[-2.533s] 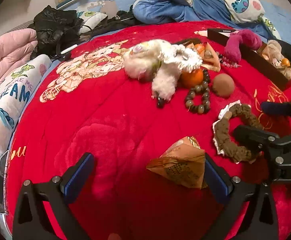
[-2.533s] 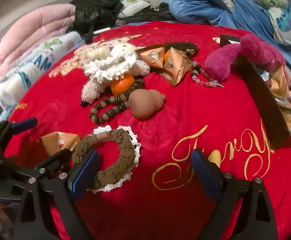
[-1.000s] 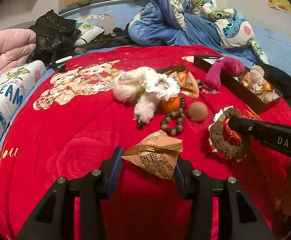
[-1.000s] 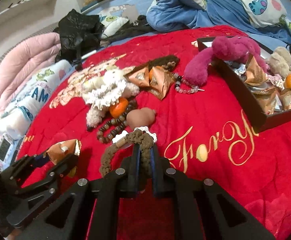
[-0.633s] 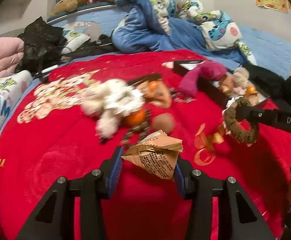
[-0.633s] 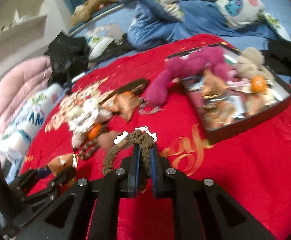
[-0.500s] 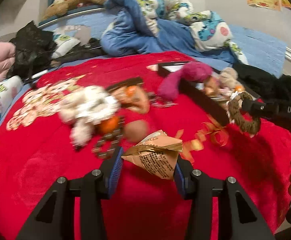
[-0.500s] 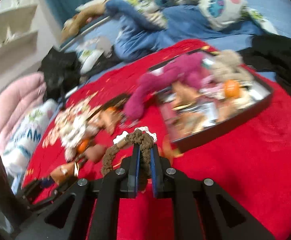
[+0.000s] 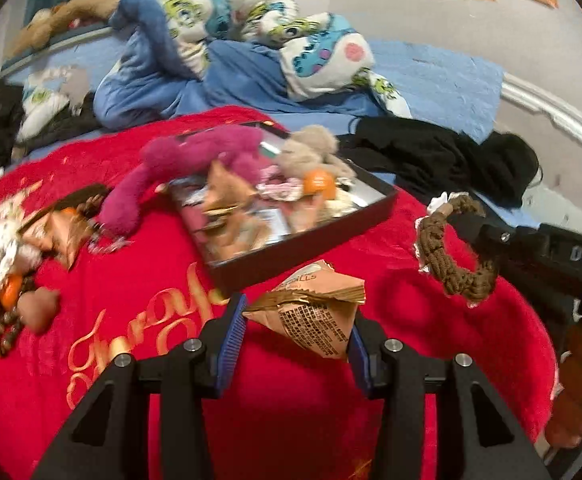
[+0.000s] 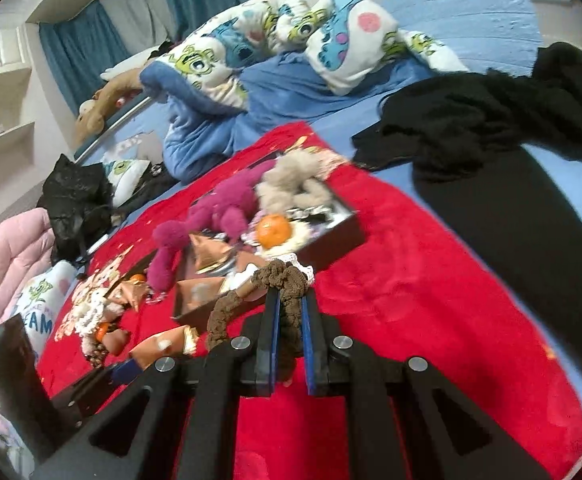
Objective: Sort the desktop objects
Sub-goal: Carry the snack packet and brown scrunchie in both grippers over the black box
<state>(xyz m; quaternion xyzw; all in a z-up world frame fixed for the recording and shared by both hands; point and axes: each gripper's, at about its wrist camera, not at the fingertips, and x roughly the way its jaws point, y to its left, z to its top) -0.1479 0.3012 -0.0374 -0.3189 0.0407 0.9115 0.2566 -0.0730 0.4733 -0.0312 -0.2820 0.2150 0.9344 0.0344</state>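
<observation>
Both hands are mid-carry toward the shallow black rectangular tray (image 9: 331, 232), which lies ahead of the fingers on the red plush blanket (image 9: 131, 360). The left gripper (image 9: 295, 334), jaws partly closed, pinches a crinkly brown pyramid-shaped foil snack packet (image 9: 311, 312). The right gripper (image 10: 289, 320), nearly shut, clamps a brown knitted fabric ring with white lace trim (image 10: 287, 280). Next, I judge, each must hang over the already cluttered tray and let go.

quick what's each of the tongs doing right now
left tongs: closed on the triangular snack packet
right tongs: closed on the brown braided scrunchie
</observation>
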